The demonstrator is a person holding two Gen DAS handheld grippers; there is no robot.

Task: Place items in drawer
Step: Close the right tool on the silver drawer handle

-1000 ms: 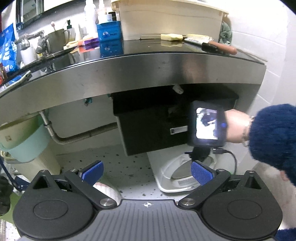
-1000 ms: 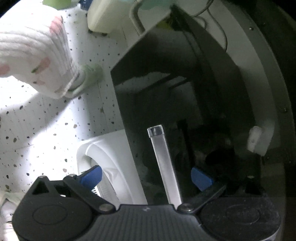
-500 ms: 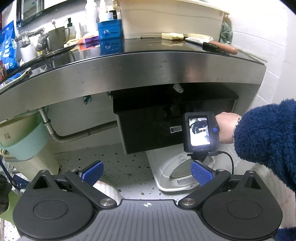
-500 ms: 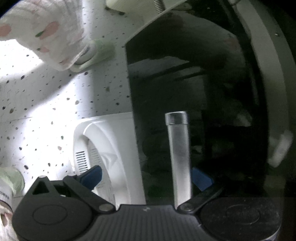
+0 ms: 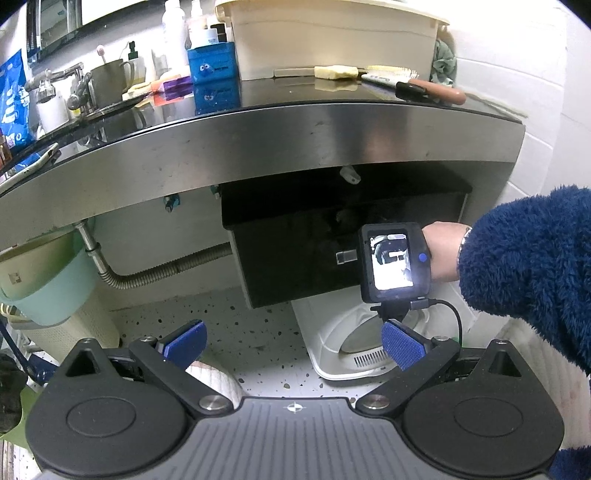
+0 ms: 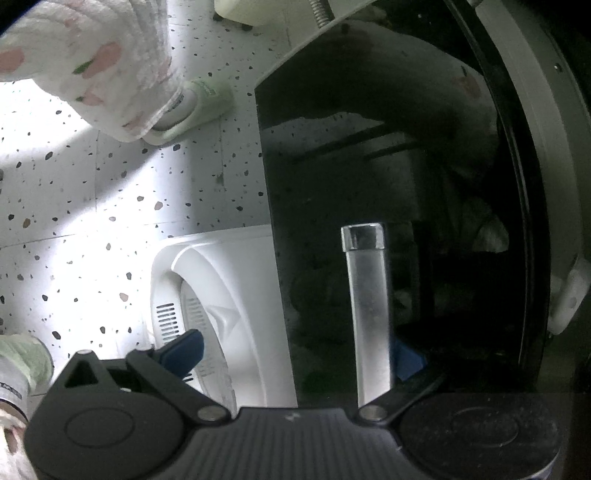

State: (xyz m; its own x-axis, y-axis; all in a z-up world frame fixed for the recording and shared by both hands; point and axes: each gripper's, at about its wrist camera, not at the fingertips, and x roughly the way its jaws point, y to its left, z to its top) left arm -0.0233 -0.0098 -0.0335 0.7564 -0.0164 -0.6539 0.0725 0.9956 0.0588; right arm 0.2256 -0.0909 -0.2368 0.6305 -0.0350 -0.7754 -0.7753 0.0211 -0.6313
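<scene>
A black drawer (image 5: 306,254) hangs under the steel counter (image 5: 258,147), pulled out a little, with a clear bar handle (image 5: 345,256) on its front. My left gripper (image 5: 291,341) is open and empty, held back from the drawer above the floor. My right gripper (image 6: 295,352) is open at the drawer front (image 6: 369,166), turned sideways; the handle (image 6: 367,310) lies between its fingers, close to the right blue pad (image 6: 406,360). In the left wrist view the right gripper's screen (image 5: 393,264) and the hand holding it sit at the handle.
On the counter are a cream tub (image 5: 332,33), a blue box (image 5: 211,64), a knife (image 5: 428,90), a metal mug (image 5: 109,79) and bottles. Under it run a metal hose (image 5: 159,269) and a teal bin (image 5: 44,288). A white appliance (image 5: 351,347) stands on the speckled floor (image 6: 92,203) below the drawer.
The right gripper has rolled and shifted so the handle now stands straight between its fingers. The drawer front has come out slightly. The left gripper has drawn back a little.
</scene>
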